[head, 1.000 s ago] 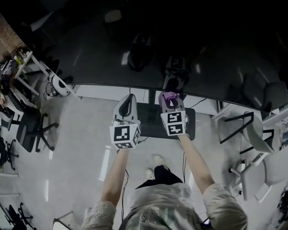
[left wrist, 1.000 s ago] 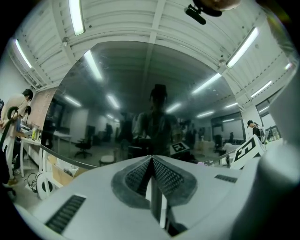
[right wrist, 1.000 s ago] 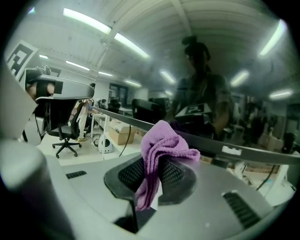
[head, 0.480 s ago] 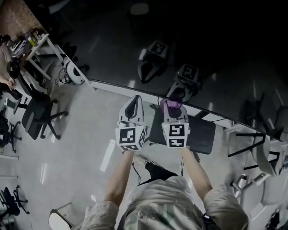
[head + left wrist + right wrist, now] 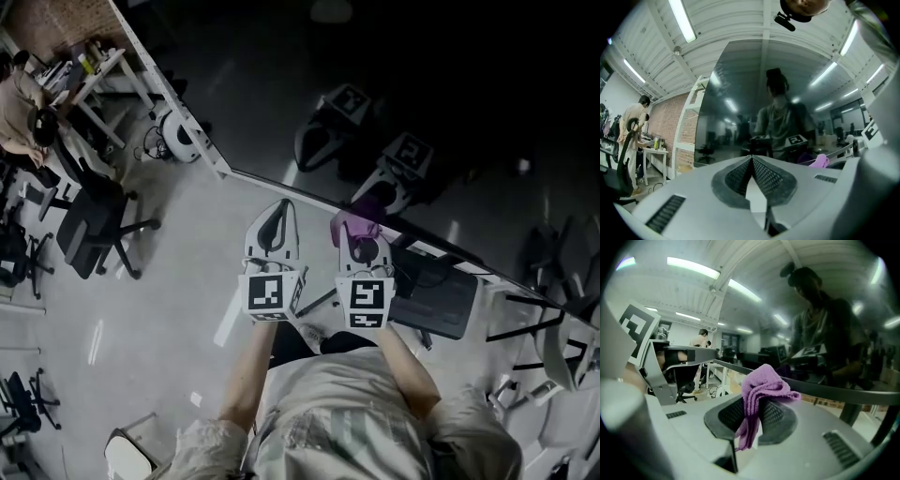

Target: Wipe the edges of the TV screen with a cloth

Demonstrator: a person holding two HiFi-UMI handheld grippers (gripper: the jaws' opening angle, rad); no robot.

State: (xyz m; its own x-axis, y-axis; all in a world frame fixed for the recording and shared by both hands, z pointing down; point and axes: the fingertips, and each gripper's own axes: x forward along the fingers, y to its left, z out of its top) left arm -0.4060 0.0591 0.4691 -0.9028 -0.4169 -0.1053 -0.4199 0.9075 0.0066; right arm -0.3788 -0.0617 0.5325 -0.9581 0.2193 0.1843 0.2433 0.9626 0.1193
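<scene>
The large dark TV screen [image 5: 394,84] fills the upper part of the head view, and its lower edge [image 5: 309,195] runs diagonally down to the right. My right gripper [image 5: 354,225] is shut on a purple cloth [image 5: 352,223], and the cloth sits just below that edge. In the right gripper view the cloth [image 5: 761,387] bunches out of the shut jaws [image 5: 751,416], close to the screen's dark bezel [image 5: 825,391]. My left gripper [image 5: 274,217] hangs beside it, shut and empty, its tips [image 5: 751,159] pointing at the glass [image 5: 778,103].
The dark TV stand base [image 5: 436,291] lies on the floor under the screen at right. Office chairs [image 5: 94,230] stand at left, a white frame [image 5: 164,94] runs along the screen's left side, and a person [image 5: 19,103] stands by a desk at far left. More chairs [image 5: 562,347] sit at right.
The view has swung so the screen's lower edge now tilts more steeply. Both grippers stay side by side near it, the cloth still held in the right one.
</scene>
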